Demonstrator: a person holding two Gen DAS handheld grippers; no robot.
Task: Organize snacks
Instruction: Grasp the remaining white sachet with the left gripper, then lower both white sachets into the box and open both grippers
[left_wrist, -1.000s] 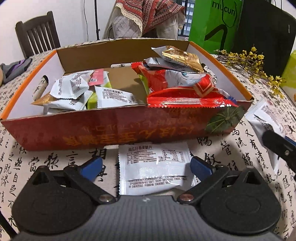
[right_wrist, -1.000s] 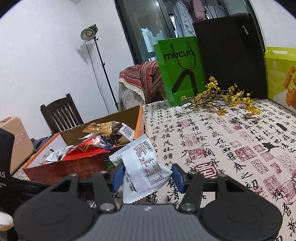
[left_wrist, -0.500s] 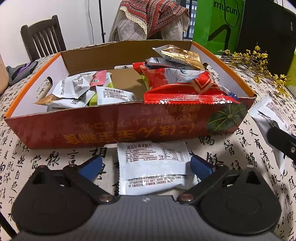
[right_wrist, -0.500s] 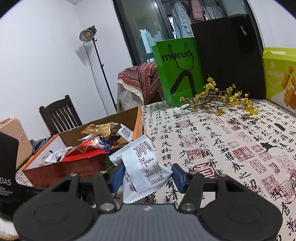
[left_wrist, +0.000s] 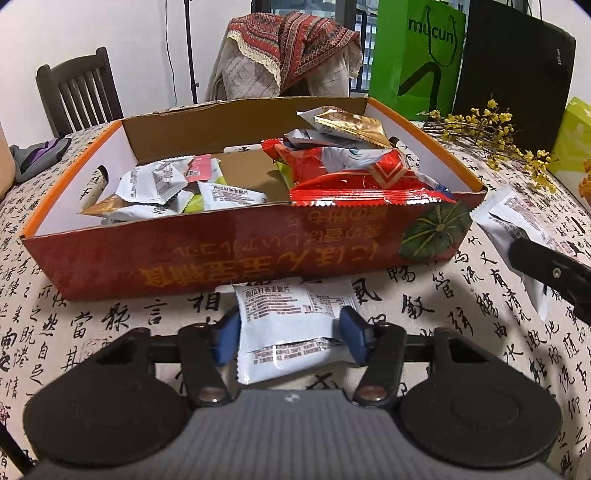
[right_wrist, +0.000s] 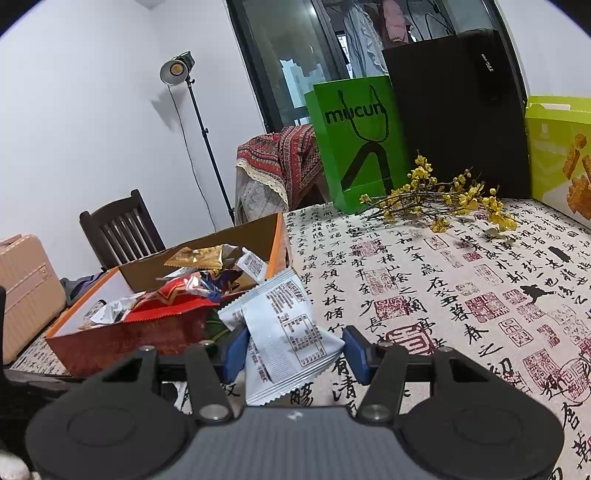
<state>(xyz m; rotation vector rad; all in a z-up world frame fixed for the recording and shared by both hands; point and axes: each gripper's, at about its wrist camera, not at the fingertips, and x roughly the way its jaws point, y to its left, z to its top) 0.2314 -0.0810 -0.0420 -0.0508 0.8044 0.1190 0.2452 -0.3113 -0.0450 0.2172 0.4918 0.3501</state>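
Snack box (left_wrist: 236, 258): front wall stands directly ahead of the left gripper (left_wrist: 290, 332), barring a level path; entry from above only. Box interior: right half heaped with the red bag (left_wrist: 354, 177) and gold packet (left_wrist: 347, 123) above the rim; left side holds white packets (left_wrist: 155, 184) lying lower; bare cardboard floor (left_wrist: 243, 170) open at centre rear. Counter (right_wrist: 461, 295): broad open stretch right of the box. Far edge blocked by the yellow flower sprig (right_wrist: 443, 195), green bag (right_wrist: 354, 144), black bag (right_wrist: 454, 110) and yellow-green box (right_wrist: 561, 155).

white packet (left_wrist: 291, 325) flat before red box (left_wrist: 236, 254) | second packet (right_wrist: 284, 332) tilted
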